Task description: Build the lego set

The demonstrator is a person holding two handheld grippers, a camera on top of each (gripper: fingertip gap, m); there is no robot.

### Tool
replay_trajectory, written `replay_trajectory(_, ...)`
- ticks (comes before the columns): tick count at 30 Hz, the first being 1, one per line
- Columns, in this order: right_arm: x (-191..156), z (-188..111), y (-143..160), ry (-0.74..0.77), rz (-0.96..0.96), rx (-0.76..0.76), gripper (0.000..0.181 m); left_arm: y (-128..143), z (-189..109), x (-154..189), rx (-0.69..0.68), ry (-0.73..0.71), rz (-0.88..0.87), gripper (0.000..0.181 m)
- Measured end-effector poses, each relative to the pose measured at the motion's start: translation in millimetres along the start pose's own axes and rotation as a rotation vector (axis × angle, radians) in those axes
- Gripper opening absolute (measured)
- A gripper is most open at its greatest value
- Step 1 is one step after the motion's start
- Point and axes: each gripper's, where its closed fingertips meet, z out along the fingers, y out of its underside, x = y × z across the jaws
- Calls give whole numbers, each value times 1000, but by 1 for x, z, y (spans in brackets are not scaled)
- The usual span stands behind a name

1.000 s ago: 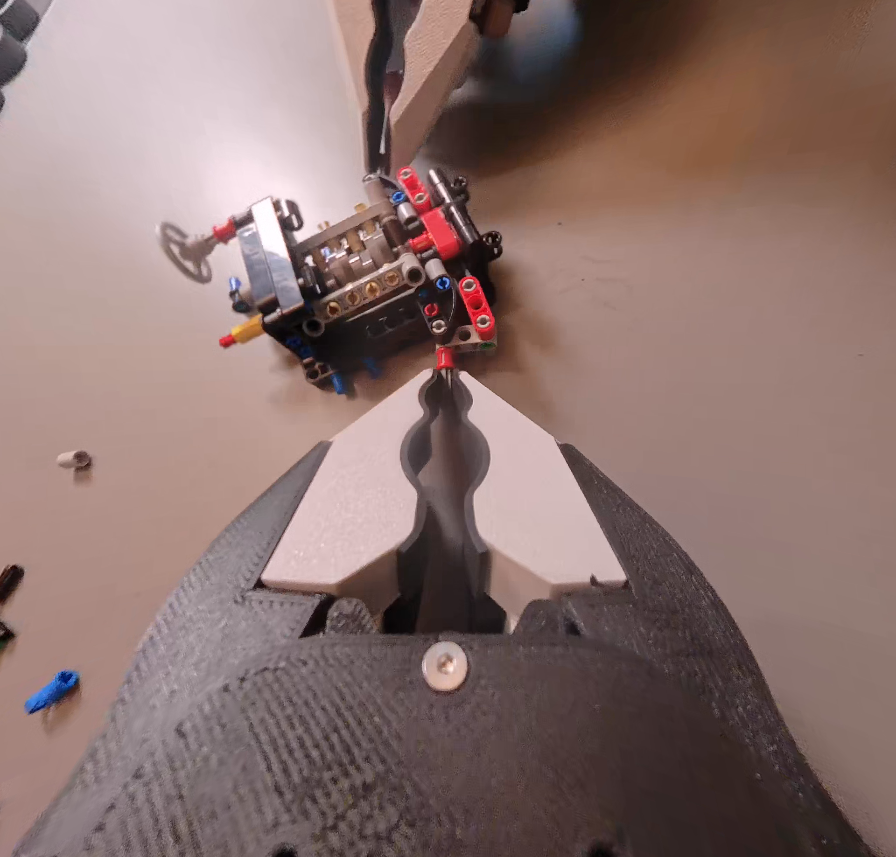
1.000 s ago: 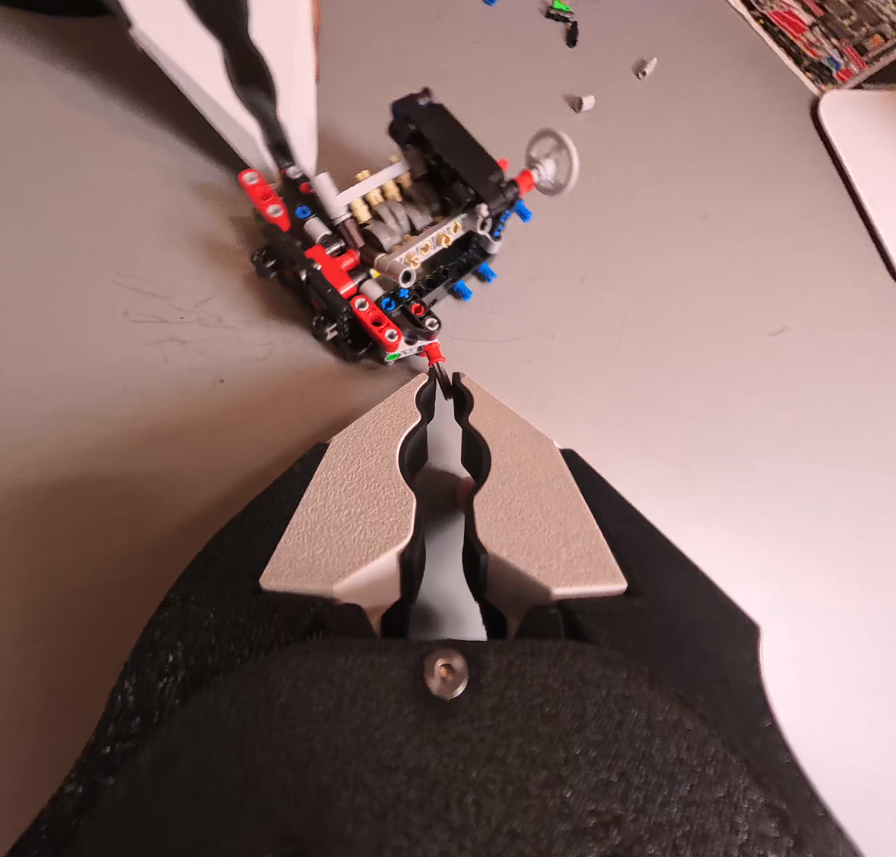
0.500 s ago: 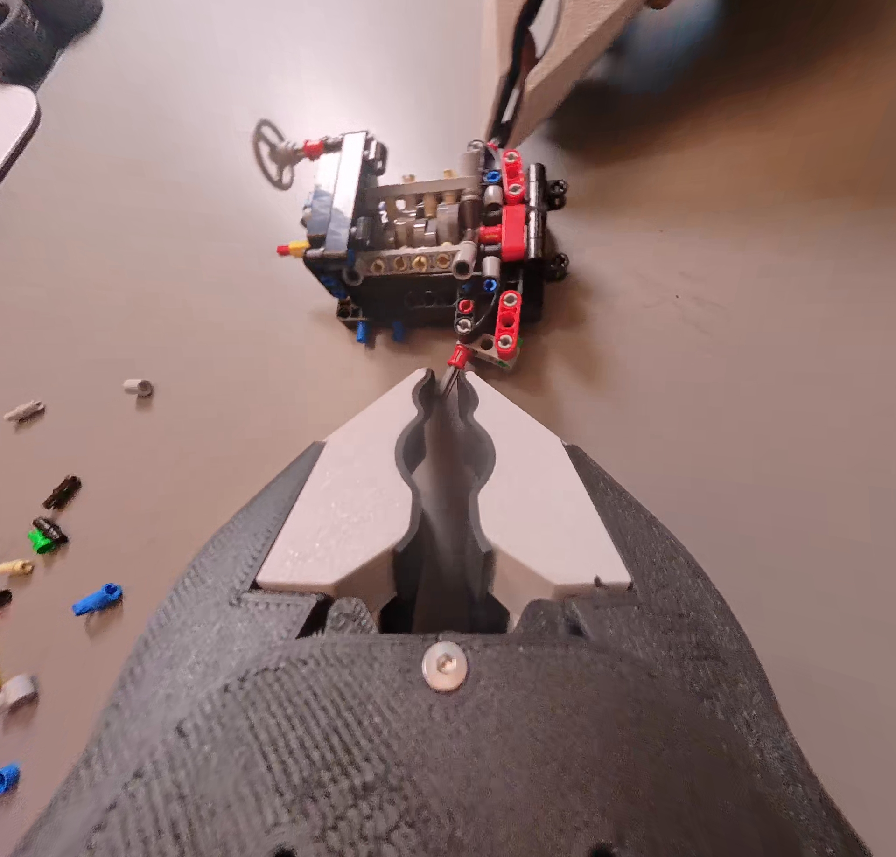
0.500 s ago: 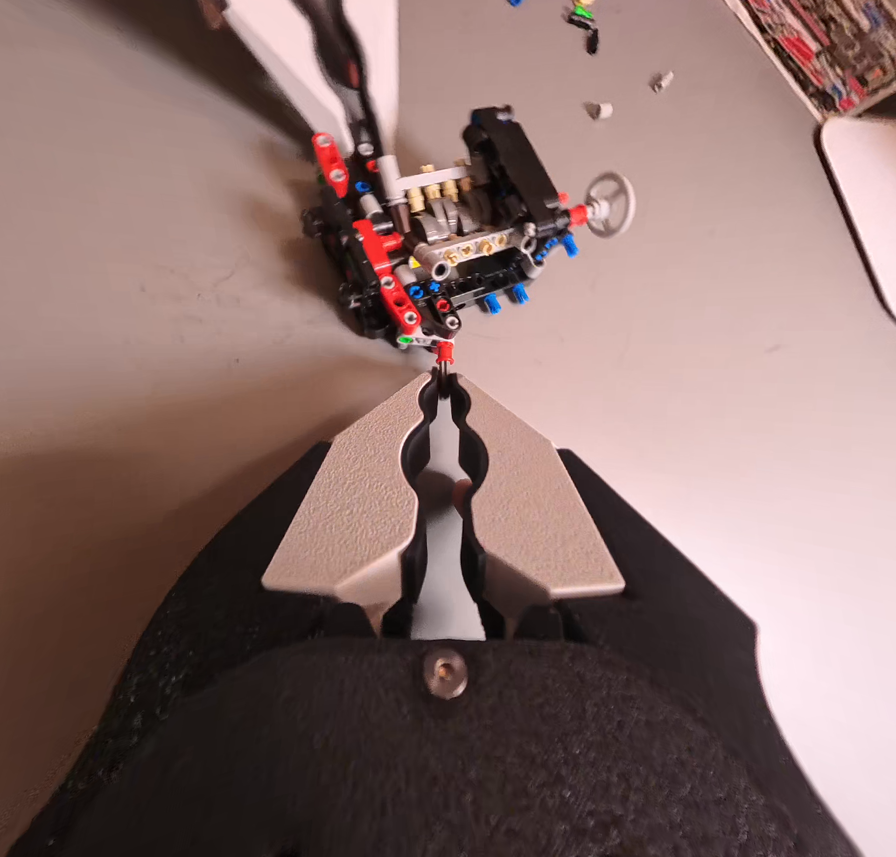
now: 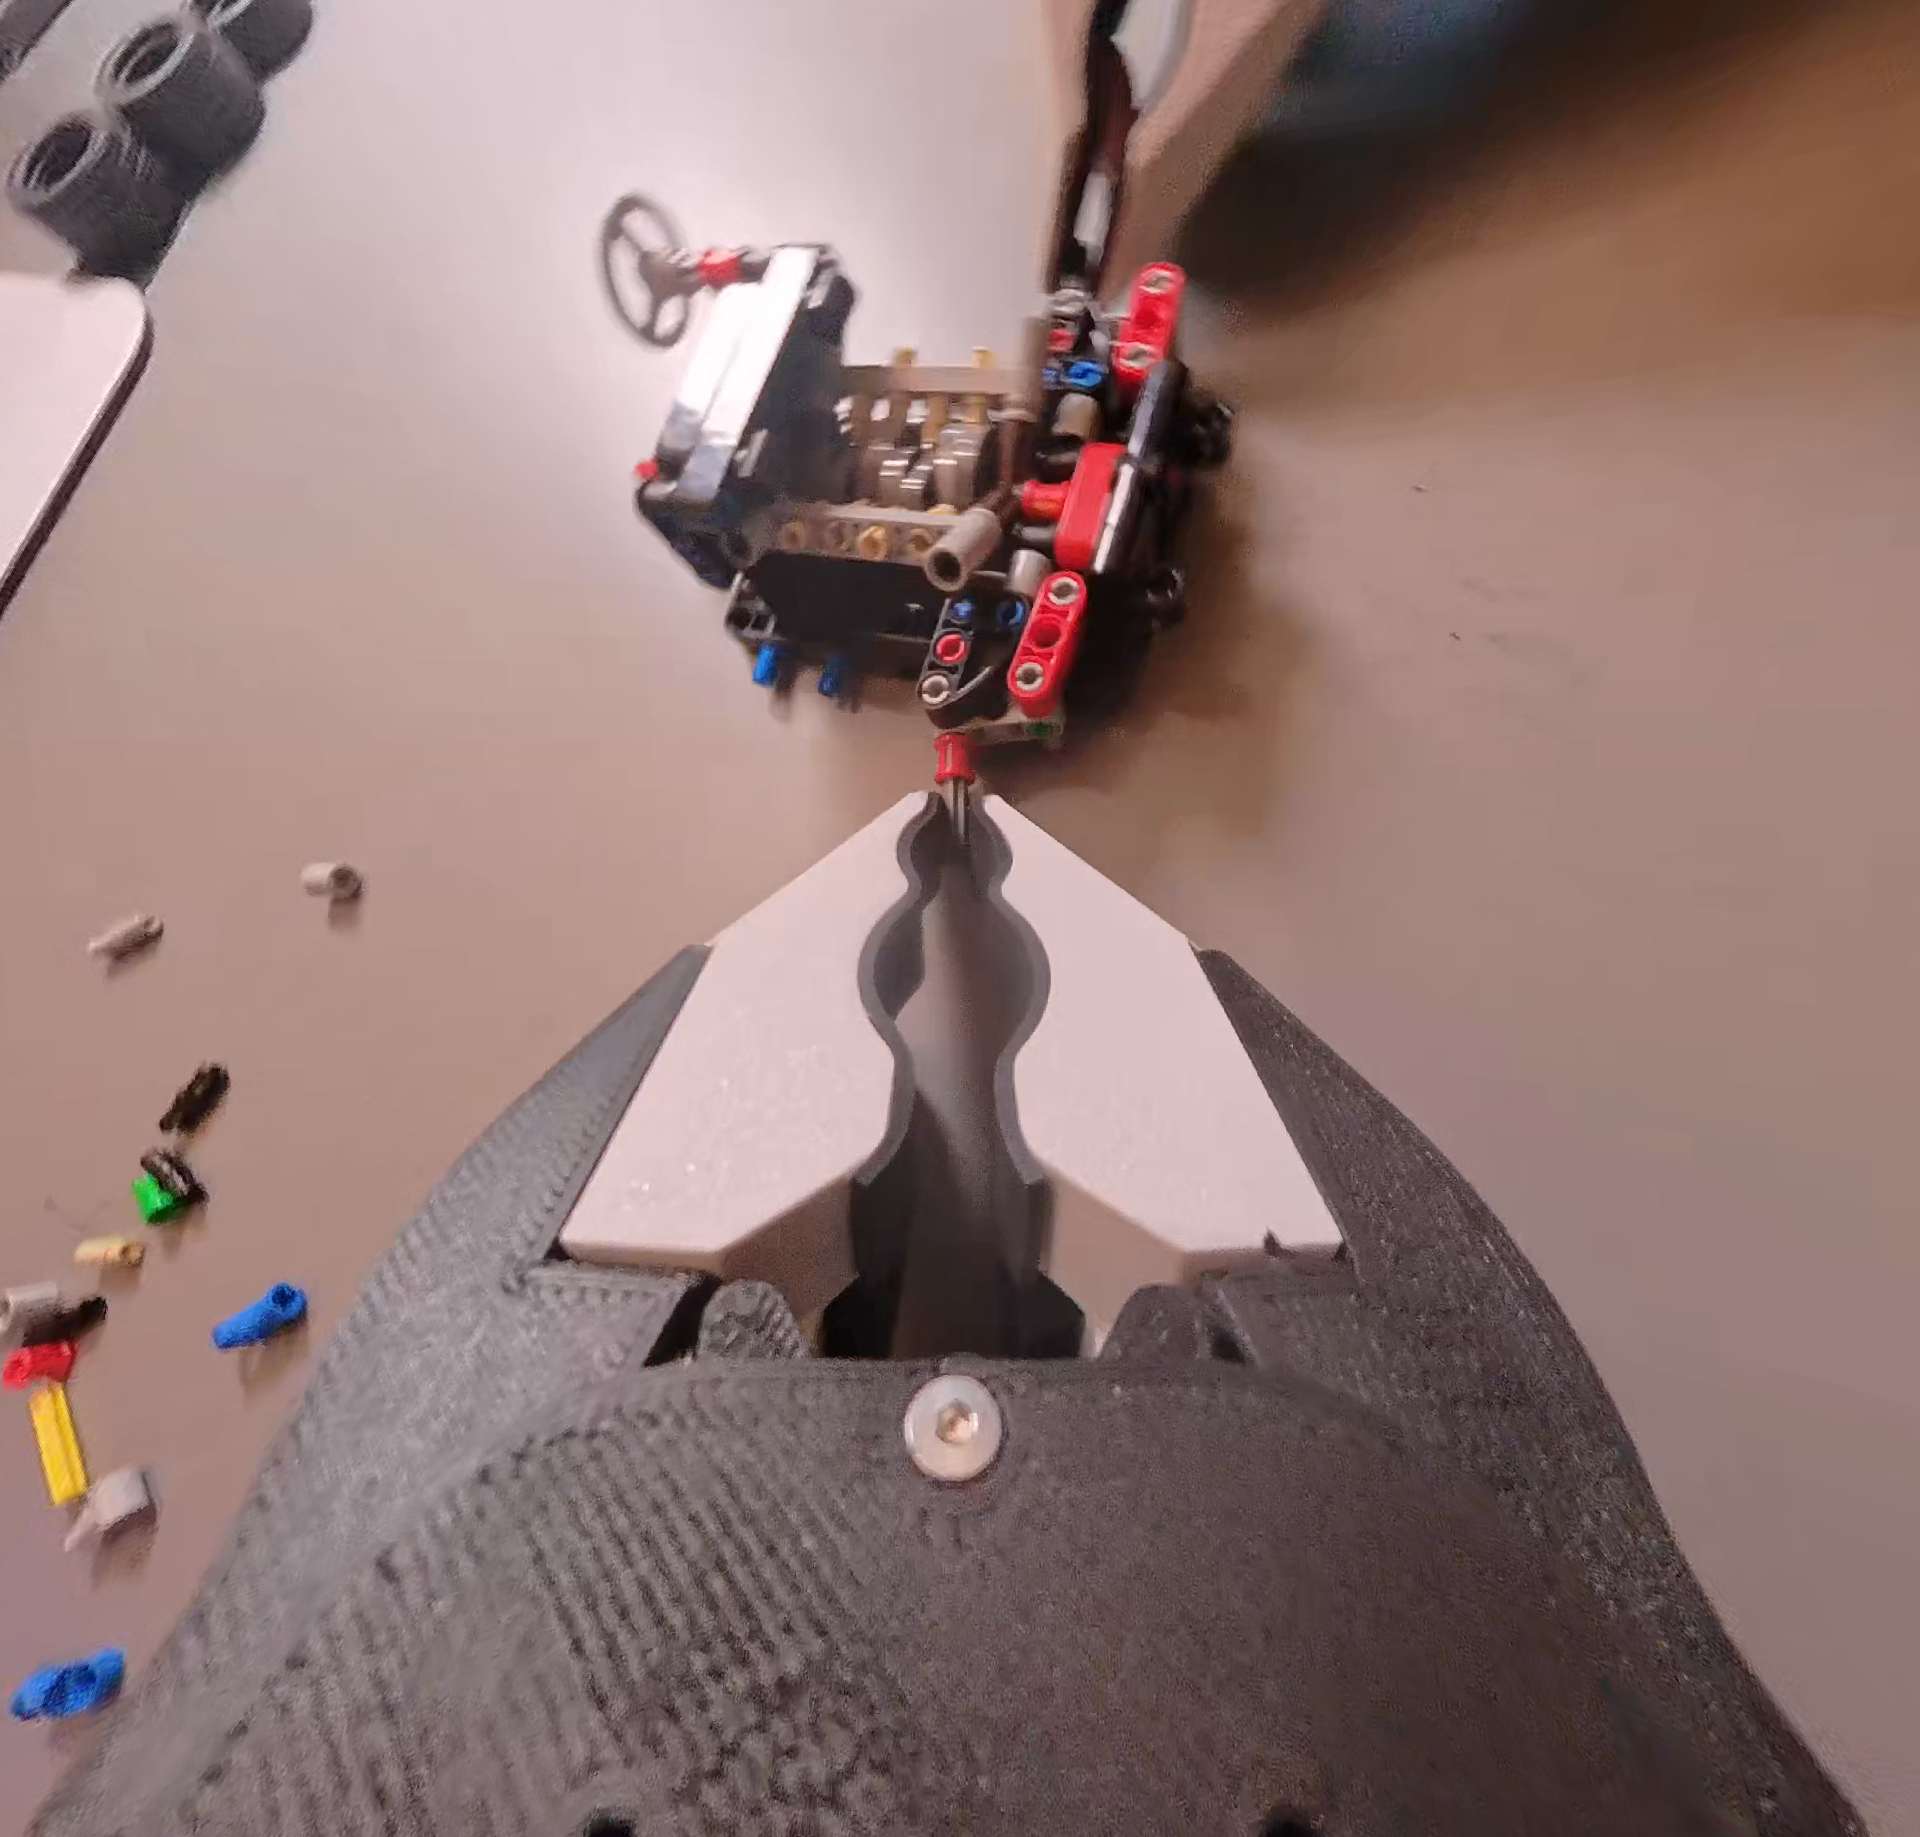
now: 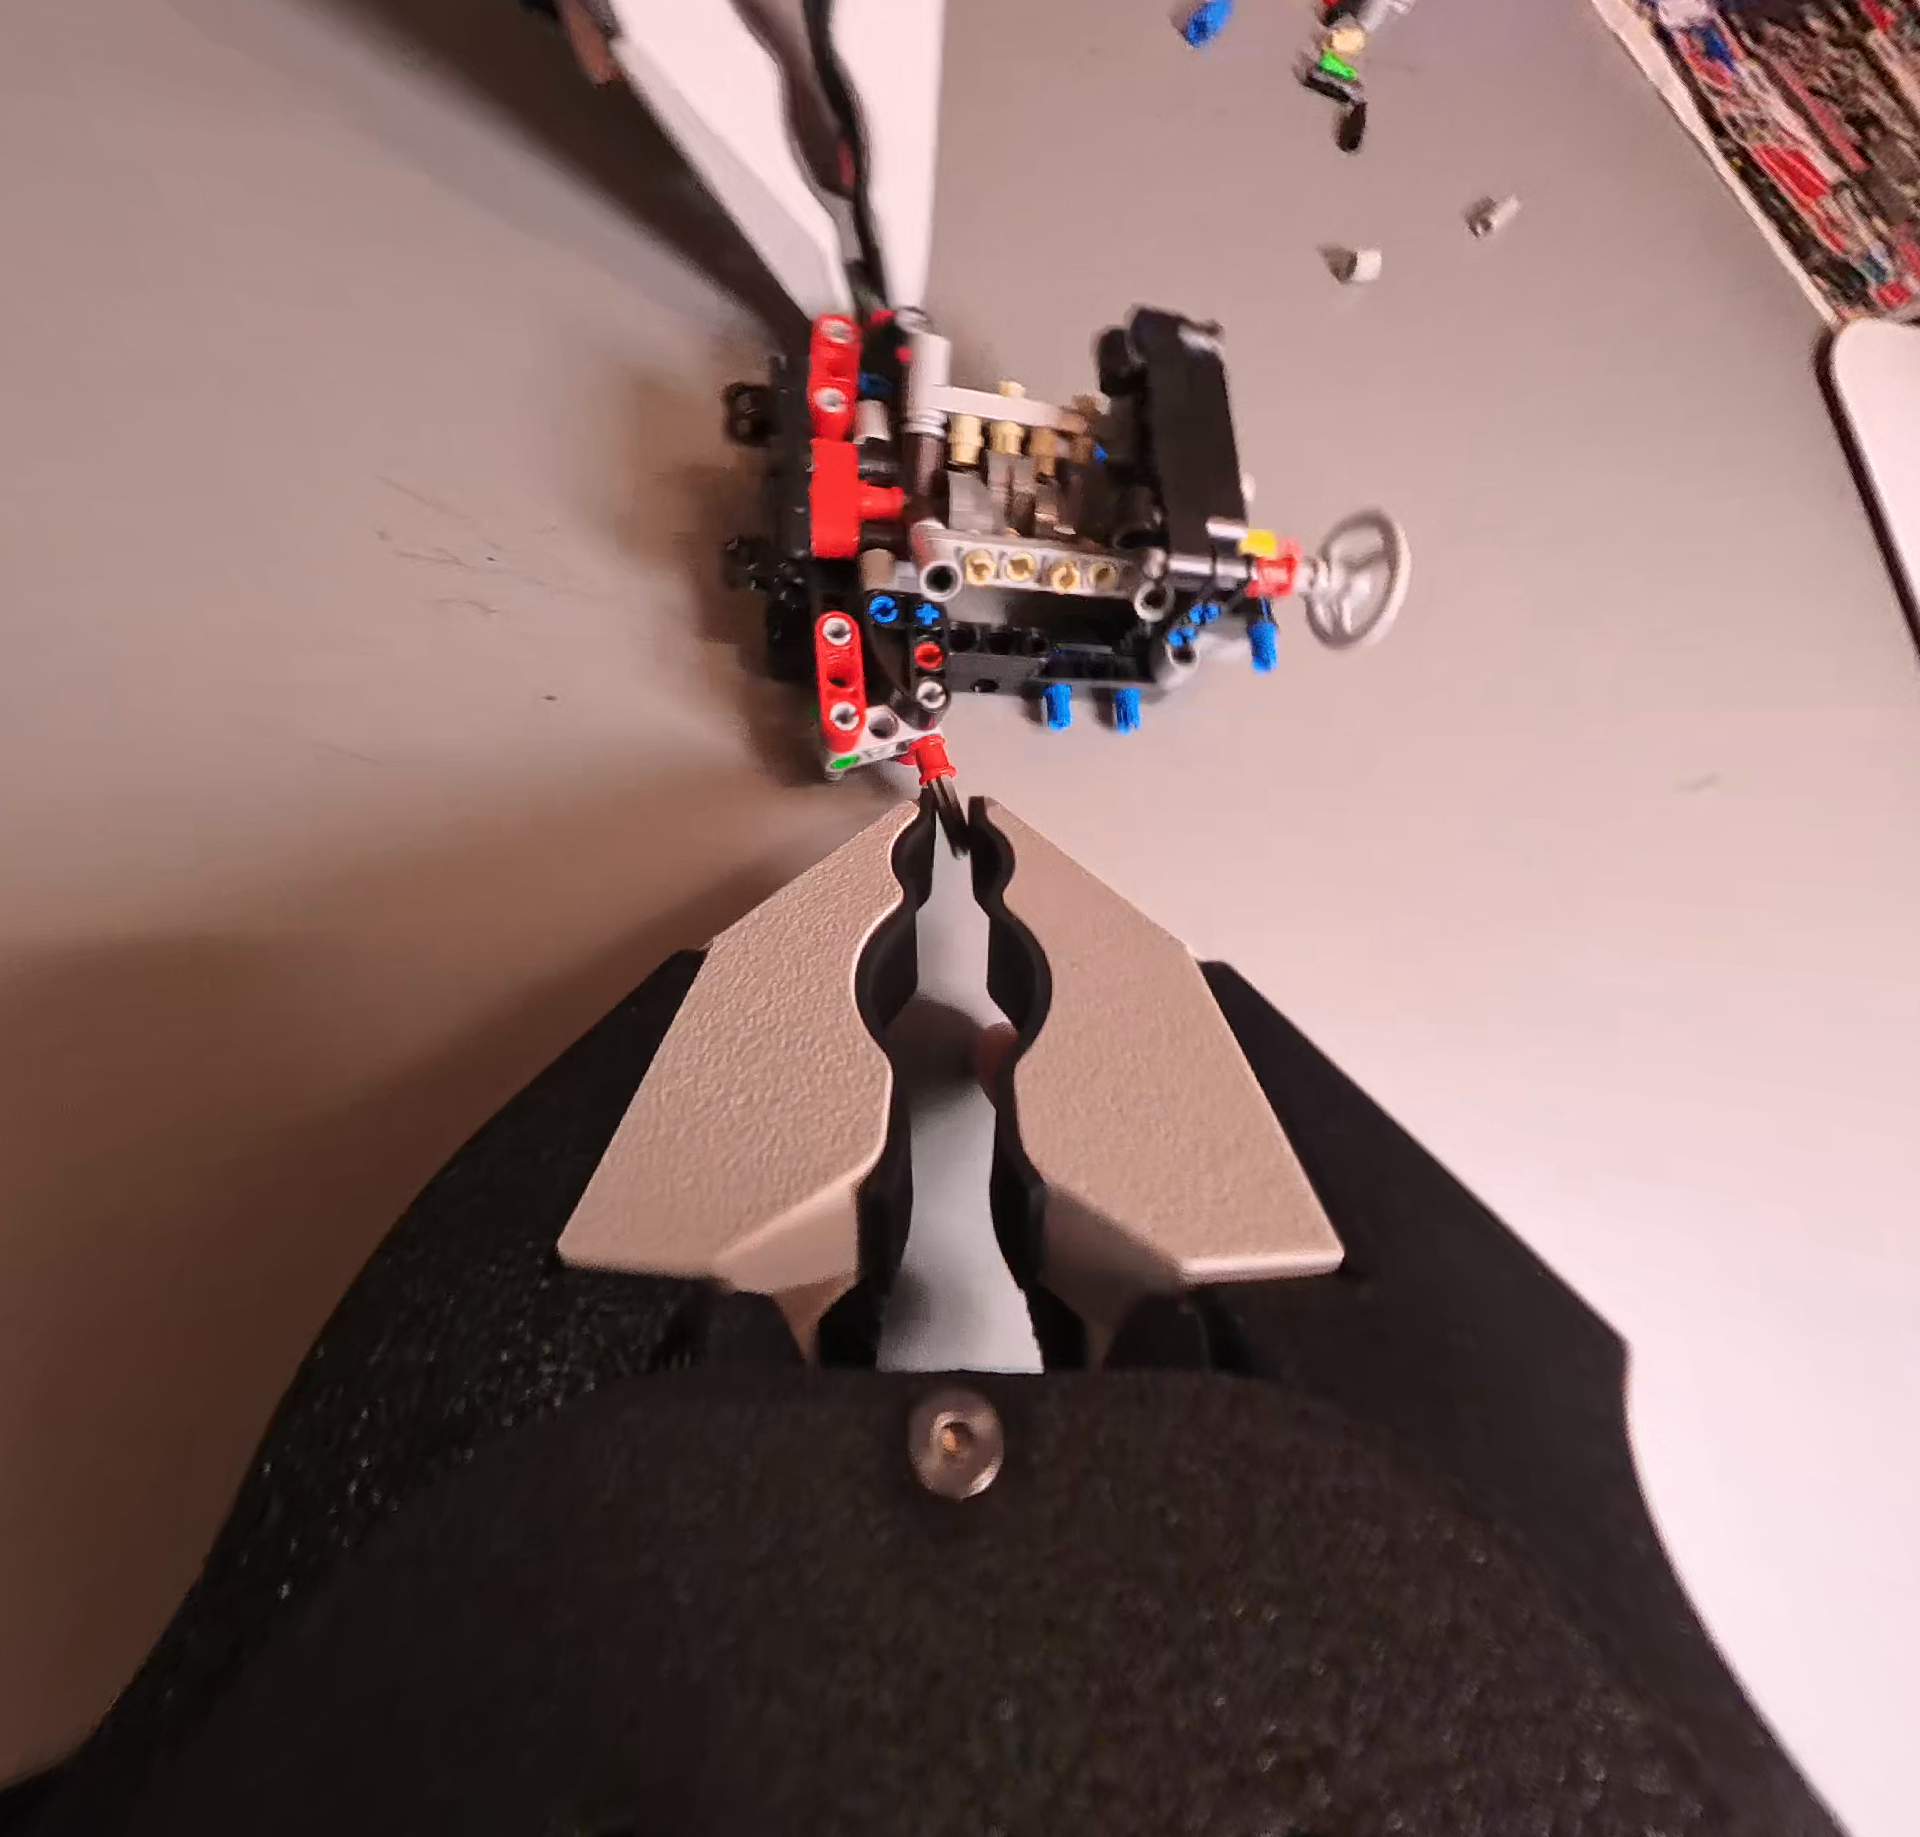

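A half-built Lego Technic model [image 5: 935,499] of black, grey and red parts, with a grey steering wheel [image 5: 649,270], sits between my two grippers. My left gripper [image 5: 956,816] is shut on a thin black axle with a red bush [image 5: 953,757] at the model's near corner. My right gripper [image 6: 948,811] is shut on a like red-tipped axle [image 6: 930,757] at the opposite corner of the model [image 6: 997,540]. Each gripper also shows at the model's far side in the other view: the right one [image 5: 1081,260], the left one [image 6: 868,291]. I cannot tell whether the model rests on the table.
Several black tyres [image 5: 135,125] stand at the far left. Small loose pins and connectors [image 5: 156,1195] lie scattered on the table and also show in the right wrist view [image 6: 1335,31]. A printed booklet [image 6: 1808,104] and a white tray edge [image 6: 1881,457] lie at the right. Left tips to right tips: about 11 cm.
Both grippers have kept their hold while the model turned between them. In the left view the steering wheel swung right and up. More tyres and loose pieces have come into sight.
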Motion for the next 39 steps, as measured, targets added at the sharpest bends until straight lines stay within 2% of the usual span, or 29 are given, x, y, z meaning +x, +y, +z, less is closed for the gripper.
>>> replay_trajectory(2, 2, -1, 1, 5, 19, -6, 5, -1, 0, 3, 15, 1, 60, 2)
replay_trajectory(8, 6, -1, 3, 31, 58, -37, 4, -3, -2, 15, 49, 114, 30, 2)
replay_trajectory(11, 4, -2, 3, 25, 41, -32, 4, -3, -2, 12, 53, 126, -5, 2)
replay_trajectory(20, -1, -2, 0, -7, 38, -2, 3, 1, 3, -8, 12, 14, -80, 5)
replay_trajectory(25, 1, -3, 2, -6, 50, 1, 3, 0, 4, -9, 1, -28, -61, 4)
replay_trajectory(33, 5, -3, 5, 16, 72, -18, 4, -3, 3, 1, 41, 55, -37, 2)
replay_trajectory(39, 5, -3, 5, 25, 74, -24, 4, -3, 3, 2, 42, 65, -18, 2)
